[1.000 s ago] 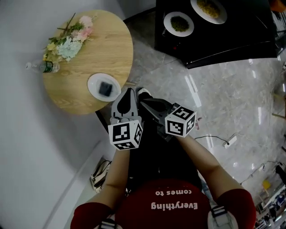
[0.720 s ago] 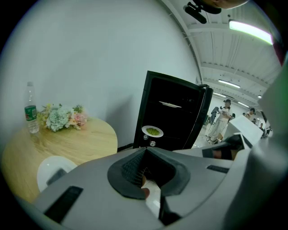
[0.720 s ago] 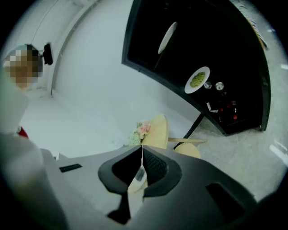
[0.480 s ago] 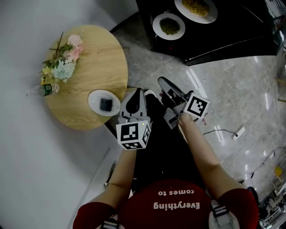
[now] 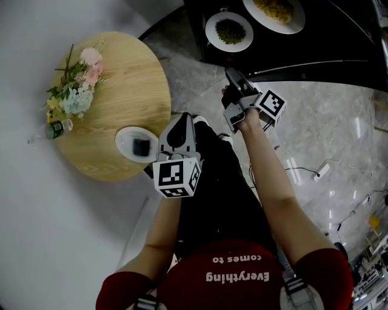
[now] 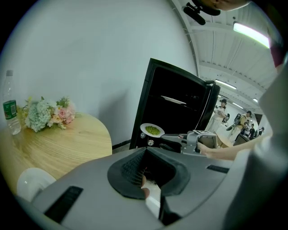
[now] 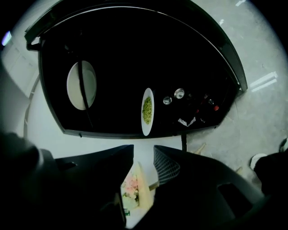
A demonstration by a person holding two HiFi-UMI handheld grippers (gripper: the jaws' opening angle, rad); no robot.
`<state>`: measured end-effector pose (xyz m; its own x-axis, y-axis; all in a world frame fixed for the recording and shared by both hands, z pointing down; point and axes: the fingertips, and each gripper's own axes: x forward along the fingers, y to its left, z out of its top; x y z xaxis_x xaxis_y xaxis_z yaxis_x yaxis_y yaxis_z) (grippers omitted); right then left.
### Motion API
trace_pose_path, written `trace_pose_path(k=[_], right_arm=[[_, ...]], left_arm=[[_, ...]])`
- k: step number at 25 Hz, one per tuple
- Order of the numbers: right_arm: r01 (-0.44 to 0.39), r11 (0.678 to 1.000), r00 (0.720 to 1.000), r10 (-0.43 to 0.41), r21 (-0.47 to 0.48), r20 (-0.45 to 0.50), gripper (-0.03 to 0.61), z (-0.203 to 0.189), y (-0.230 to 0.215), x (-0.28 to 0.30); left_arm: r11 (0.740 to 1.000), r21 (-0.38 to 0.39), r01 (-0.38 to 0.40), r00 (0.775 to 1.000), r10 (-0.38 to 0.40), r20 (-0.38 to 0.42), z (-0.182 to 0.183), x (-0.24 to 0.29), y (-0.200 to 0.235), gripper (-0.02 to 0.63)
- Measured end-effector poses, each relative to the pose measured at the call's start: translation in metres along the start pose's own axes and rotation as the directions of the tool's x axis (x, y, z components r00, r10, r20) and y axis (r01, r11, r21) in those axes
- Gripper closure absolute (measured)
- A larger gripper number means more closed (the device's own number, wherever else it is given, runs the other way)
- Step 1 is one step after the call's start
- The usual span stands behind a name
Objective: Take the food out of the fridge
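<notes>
The black fridge [image 5: 315, 48] stands open at the top of the head view. Inside are a white plate of green peas [image 5: 228, 30] and a plate of yellow food [image 5: 279, 9]. My right gripper [image 5: 233, 75] reaches toward the fridge just below the pea plate [image 7: 147, 111], a short way off it. It is rolled on its side. Its jaws [image 7: 144, 152] have just been opening and stand open with nothing between them. My left gripper [image 5: 182, 121] hangs back beside the round table, tips together, holding nothing [image 6: 145, 155].
A round wooden table [image 5: 121, 85] at left carries a white plate with a dark piece of food [image 5: 138, 144], a bunch of flowers [image 5: 73, 85] and a water bottle [image 5: 51, 129]. A cable and power strip [image 5: 318, 172] lie on the marble floor at right.
My right gripper has swung from beside the left one up toward the fridge, rolled over and opened its jaws. The left gripper has drifted a little toward the table.
</notes>
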<state>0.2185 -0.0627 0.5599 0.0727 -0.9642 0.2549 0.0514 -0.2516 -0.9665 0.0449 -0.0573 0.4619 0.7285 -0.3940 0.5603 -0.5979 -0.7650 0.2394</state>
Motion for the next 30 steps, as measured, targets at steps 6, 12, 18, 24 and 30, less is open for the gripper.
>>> trace_pose_path(k=[6,12,18,24,30], right_arm=[[-0.011,0.992,0.997,0.001,0.124,0.081,0.456,0.041,-0.01,0.036],[0.048,0.992,0.994,-0.059,0.117,0.089,0.456,0.055,-0.023,0.053],[0.062,0.993,0.988,-0.076,0.1,0.135,0.46,0.065,-0.037,0.056],[-0.017,0.996,0.99,0.004,0.086,0.143,0.555,0.064,-0.019,0.059],[-0.059,0.996,0.992,0.051,0.068,0.115,0.557,0.057,-0.018,0.051]], left_arm=[[0.999,-0.024,-0.036,0.999,0.036,-0.011,0.003,0.006,0.031,0.609],[0.999,-0.031,-0.04,0.999,0.039,-0.03,0.001,0.011,0.044,0.609],[0.999,-0.034,-0.018,0.999,0.017,-0.041,-0.003,0.014,0.039,0.609],[0.999,-0.04,-0.013,0.999,0.011,-0.046,-0.006,0.012,0.041,0.609],[0.999,-0.043,-0.002,0.999,0.001,-0.04,-0.006,0.008,0.042,0.609]])
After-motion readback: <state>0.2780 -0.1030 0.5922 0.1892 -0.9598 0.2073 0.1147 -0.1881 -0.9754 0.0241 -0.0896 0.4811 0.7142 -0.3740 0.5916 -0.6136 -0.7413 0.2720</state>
